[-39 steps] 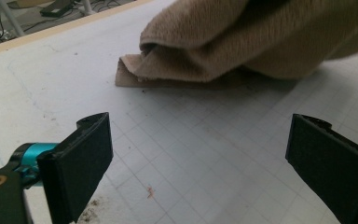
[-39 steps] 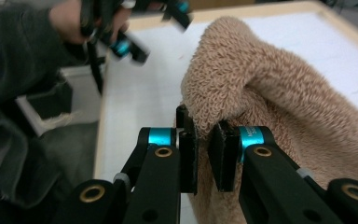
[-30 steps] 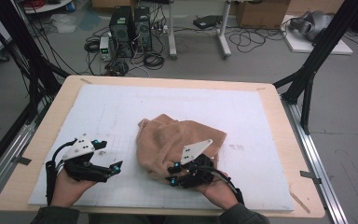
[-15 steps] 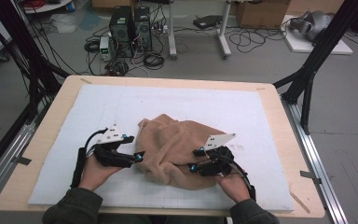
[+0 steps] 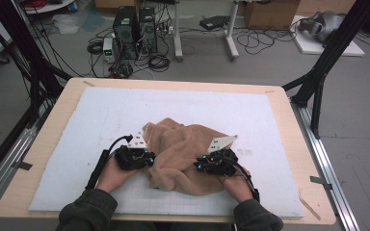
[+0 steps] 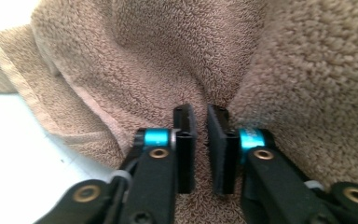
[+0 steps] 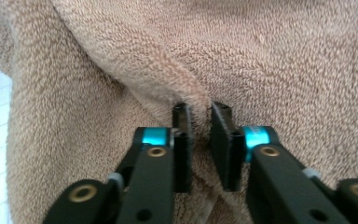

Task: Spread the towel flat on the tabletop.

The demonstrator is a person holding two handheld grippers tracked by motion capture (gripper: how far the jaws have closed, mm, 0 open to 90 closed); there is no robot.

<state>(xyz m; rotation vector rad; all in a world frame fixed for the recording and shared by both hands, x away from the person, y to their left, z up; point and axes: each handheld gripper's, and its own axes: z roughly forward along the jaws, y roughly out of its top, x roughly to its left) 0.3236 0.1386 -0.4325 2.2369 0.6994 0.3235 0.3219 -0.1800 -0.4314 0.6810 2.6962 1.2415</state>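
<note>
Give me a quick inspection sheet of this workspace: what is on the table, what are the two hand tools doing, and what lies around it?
Surface: wooden table under a white gridded mat.
Job's things: a crumpled tan towel at the mat's near middle.
Clutter: nothing seen on the mat.
Grippers: left gripper and right gripper have just been closing; each pinches a towel fold.
Cables: a black cable trails from the left gripper.
Surroundings: computer towers, floor wiring, black frame legs.

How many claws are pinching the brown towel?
2. The left claw pinches a fold at the towel's left side, and the right claw pinches a fold at its right side, near the front edge. Both sit on the white mat.
</note>
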